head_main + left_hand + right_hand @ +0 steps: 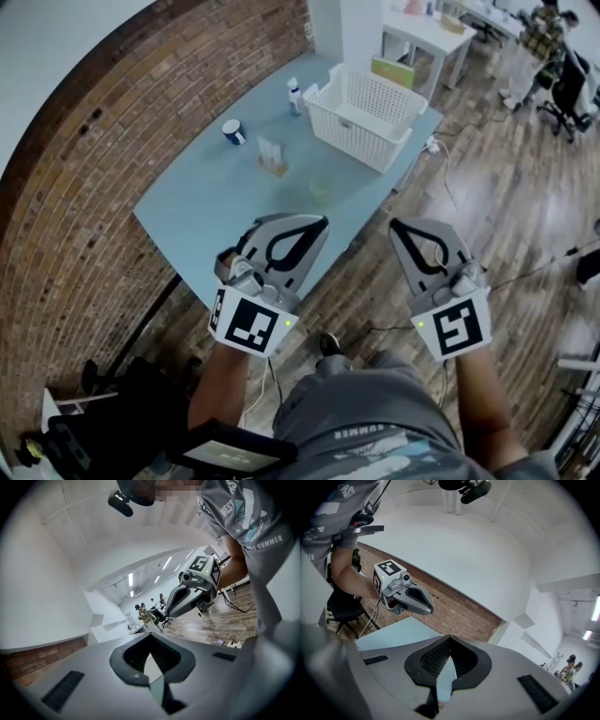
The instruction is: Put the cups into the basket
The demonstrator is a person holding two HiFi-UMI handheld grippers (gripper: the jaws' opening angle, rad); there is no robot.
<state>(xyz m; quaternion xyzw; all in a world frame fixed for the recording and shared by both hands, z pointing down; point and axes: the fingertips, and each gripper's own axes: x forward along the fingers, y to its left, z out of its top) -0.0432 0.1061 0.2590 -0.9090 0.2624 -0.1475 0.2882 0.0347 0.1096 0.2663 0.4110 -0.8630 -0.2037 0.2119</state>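
The pale blue surface (216, 211) carries the white mesh basket (349, 127) at its far right end. The left gripper (317, 225) hangs over the near edge and the right gripper (397, 227) over the floor to the right; both have their fingers (136, 660) clenched on nothing. Left of the basket and outside it stand a blue-and-white cup (233, 132) farthest, a clear cup (272, 159), and a greenish cup (321, 192) nearest.

One dark blue cup (233, 132); two clear cups (273, 159) (321, 192); one white basket (361, 141); one bottle (294, 96); one table (216, 216).
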